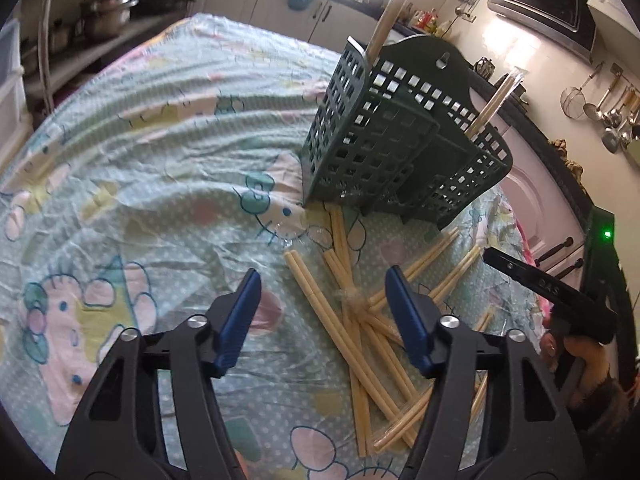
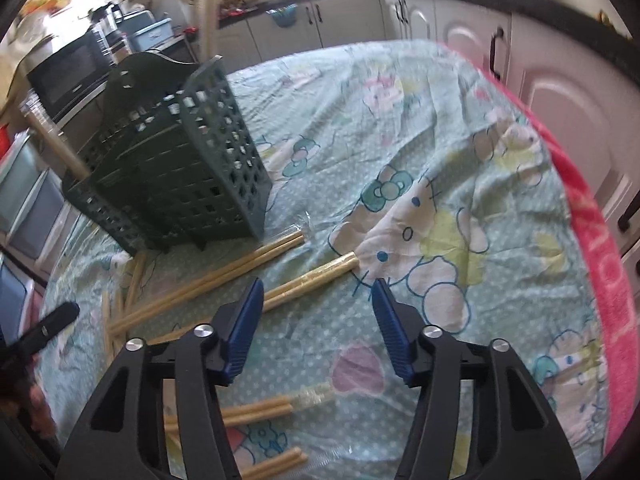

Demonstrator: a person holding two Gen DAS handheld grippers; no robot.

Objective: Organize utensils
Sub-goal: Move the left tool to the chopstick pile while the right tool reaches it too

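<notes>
- The left wrist view looks down on a table covered by a mint-green cartoon-print tablecloth (image 1: 132,168).
- The left gripper (image 1: 322,286) hangs over the cloth with its 2 blue-padded jaws apart and nothing between them.
- Just beyond and to the right of its jaws lies a crisscrossed pile of pale wooden chopsticks (image 1: 360,320), several pairs in clear plastic wrap.
- A dark green perforated utensil basket (image 1: 384,148) stands upright behind the pile, with 2 chopstick bundles standing in it: 1 at its back-left corner (image 1: 390,12), 1 at its right end (image 1: 494,100).
- Only this view shows ladles and a strainer (image 1: 600,100) hanging on the wall at right, and the person's hand (image 1: 568,354) holding the other black tool at the right edge.
- The right wrist view shows the right gripper (image 2: 318,294), its jaws also apart and empty, above bare cloth.
- Here the same basket (image 2: 180,160) sits at upper left, and wrapped chopstick pairs (image 2: 280,292) lie to the left of and below the jaws; 1 pair reaches just behind the left jaw tip.
- Only this view shows a red towel or cloth edge (image 2: 600,280) along the table's right side, white cabinet doors (image 2: 560,100) and a black microwave (image 2: 68,68) at upper left.
- This view is slightly blurred.
</notes>
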